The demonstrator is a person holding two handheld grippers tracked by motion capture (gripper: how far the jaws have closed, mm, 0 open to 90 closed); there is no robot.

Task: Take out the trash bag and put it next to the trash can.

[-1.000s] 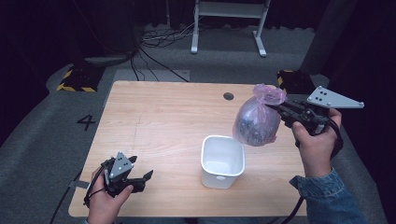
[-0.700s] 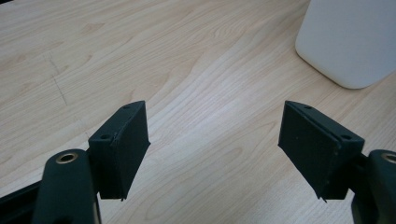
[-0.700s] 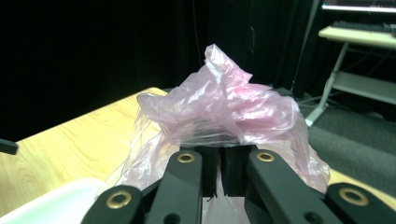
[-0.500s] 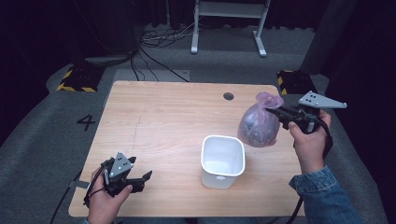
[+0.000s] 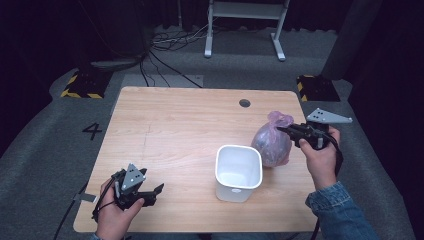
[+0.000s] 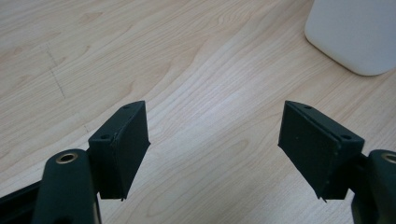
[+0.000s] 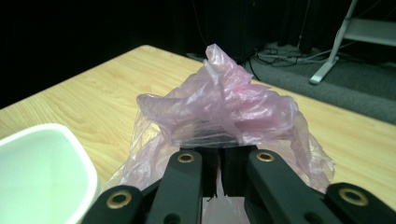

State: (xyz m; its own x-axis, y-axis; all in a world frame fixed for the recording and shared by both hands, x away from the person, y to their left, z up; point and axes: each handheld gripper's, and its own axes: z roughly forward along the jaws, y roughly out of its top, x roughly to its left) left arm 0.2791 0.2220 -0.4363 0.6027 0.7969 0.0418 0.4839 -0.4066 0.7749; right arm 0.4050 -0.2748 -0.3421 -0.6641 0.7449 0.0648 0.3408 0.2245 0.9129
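High view: right gripper (image 5: 289,131) is clamped on the gathered neck of a pink plastic bag (image 5: 271,145), full and knotted-looking at the top. The bag sits on the wooden table (image 5: 175,130) just right of the white bin (image 5: 238,172), touching or nearly touching its right wall; can't tell which.

Right gripper view confirms it: jaws pinched tight together with the bag's (image 7: 219,112) crumpled film bunched right above them, bin rim (image 7: 51,140) low at the left of that view.

Left gripper (image 5: 152,192) is well left of the bin, near the table's front edge, jaws spread wide with nothing between them. Left gripper view: bare wood between the jaws, bin (image 6: 357,32) corner off at upper right.

Key relation: the bin opening lies left of the bag, on the side away from the right hand. The bag hangs roughly upright from the pinch, long axis vertical. My read: the next move is lift, carry left over the rim, then lower in. The right hand is much nearer; the left is free to steady the bin.
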